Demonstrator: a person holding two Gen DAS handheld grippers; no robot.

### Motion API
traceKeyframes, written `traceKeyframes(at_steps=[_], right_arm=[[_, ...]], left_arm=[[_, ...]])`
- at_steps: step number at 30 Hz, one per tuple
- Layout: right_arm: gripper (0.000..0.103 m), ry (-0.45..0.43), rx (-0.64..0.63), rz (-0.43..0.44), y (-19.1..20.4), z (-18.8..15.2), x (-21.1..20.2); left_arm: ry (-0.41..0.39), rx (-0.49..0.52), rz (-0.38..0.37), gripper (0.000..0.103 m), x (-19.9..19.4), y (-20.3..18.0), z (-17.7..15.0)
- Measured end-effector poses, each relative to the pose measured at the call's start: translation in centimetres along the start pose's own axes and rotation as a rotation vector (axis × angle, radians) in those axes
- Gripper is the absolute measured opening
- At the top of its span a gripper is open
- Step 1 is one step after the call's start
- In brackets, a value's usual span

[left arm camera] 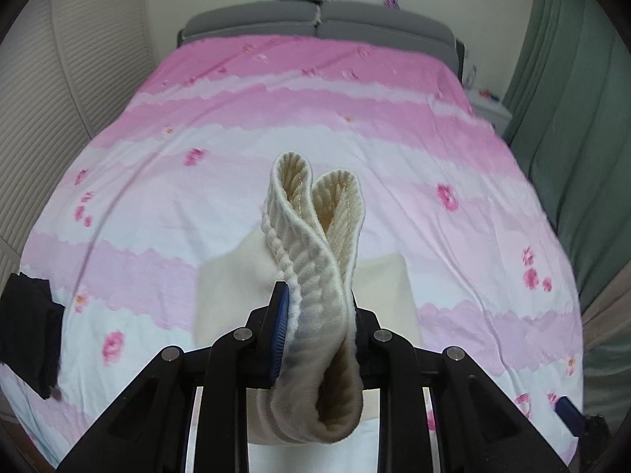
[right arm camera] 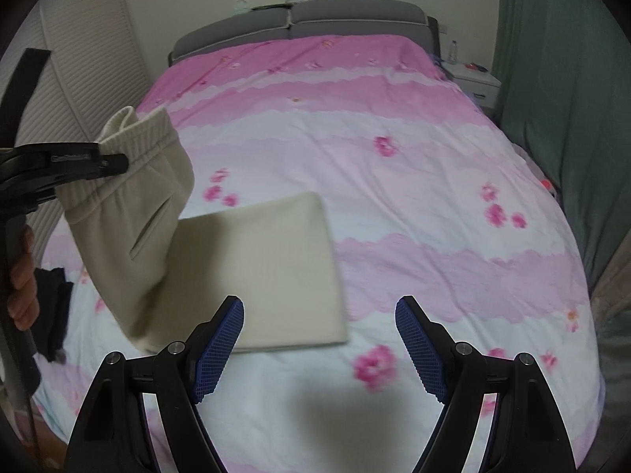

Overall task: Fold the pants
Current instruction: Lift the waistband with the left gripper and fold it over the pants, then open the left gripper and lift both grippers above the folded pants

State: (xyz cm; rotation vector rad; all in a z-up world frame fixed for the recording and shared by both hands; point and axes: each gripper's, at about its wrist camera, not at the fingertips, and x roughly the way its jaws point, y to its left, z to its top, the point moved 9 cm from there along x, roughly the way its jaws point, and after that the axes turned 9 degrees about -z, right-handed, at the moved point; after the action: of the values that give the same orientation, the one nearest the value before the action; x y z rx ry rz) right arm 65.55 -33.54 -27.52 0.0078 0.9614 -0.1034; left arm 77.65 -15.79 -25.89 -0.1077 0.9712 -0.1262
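Observation:
The cream pants (right arm camera: 260, 272) lie partly folded on the pink bed. My left gripper (left arm camera: 315, 315) is shut on their ribbed waistband (left arm camera: 315, 244), which curls up between the jaws. In the right wrist view the left gripper (right arm camera: 114, 165) holds the waistband end (right arm camera: 138, 146) lifted above the folded part, at the left. My right gripper (right arm camera: 319, 339) is open and empty, hovering just in front of the folded pants' near right corner.
The bed cover (right arm camera: 434, 205) is pink and white with flowers. A dark garment (left arm camera: 27, 327) lies at the bed's left edge, also in the right wrist view (right arm camera: 51, 307). A grey headboard (right arm camera: 315, 19), a white nightstand (right arm camera: 473, 79) and green curtains (right arm camera: 560, 98) stand beyond.

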Motion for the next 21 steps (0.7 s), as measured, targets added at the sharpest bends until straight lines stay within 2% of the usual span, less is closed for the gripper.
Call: traceKeyframes(at_steps=[7,14,16,17,19,21], right_arm=[[0.080,0.069,0.014,-0.044,-7.6,-1.6,3.3],[0.080,0.134,0.035,-0.075,-12.0,-2.9,5.9],[0.080,0.148,0.045,-0.080,-12.4,-3.0,6.4],[0.080,0.154,0.048,-0.077,-12.6,-3.1,6.5],[0.080,0.157,0.038,-0.081,-12.5,-3.1,6.8],[0.080,0.153,0.019,-0.080,-12.3,-3.0,6.8]], left_arm=[[0.143,0.069,0.076,0.025,8.3,-6.3,-3.4],[0.231,0.125,0.141,0.026,13.3,-8.6,-6.4],[0.264,0.129,0.132,0.034,14.2,-9.1,-7.4],[0.279,0.114,0.103,0.044,14.5,-9.4,-7.7],[0.297,0.083,0.015,0.048,14.4,-10.6,-8.0],[0.274,0.105,-0.030,0.063,13.4,-12.2,-7.5]])
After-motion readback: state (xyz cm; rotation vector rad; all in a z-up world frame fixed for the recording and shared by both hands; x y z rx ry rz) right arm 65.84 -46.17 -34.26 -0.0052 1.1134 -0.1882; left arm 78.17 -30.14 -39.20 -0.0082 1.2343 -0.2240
